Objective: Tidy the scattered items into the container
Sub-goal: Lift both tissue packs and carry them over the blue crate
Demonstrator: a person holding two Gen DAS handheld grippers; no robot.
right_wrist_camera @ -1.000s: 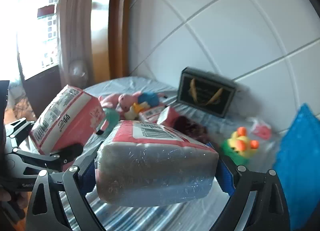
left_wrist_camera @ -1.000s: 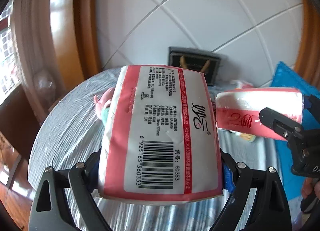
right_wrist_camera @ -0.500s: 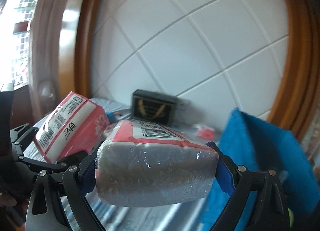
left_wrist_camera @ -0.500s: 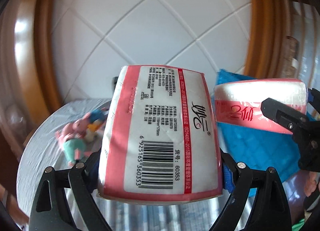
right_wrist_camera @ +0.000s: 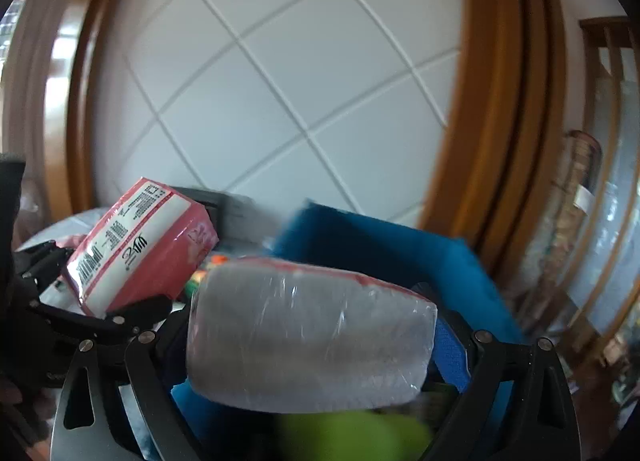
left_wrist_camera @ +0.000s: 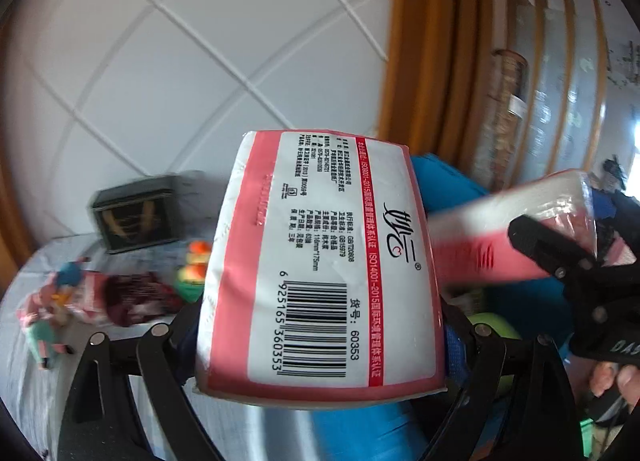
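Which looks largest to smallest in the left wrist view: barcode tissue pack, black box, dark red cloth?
1. barcode tissue pack, though nearness to the camera inflates it.
2. black box.
3. dark red cloth.
Box and cloth look nearly alike, and both are blurred.

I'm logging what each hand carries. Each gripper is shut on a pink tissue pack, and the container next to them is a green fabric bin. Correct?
Not quite: the fabric bin is blue, as the right wrist view shows. The rest holds: the left gripper and the right gripper each clamp a pink tissue pack.
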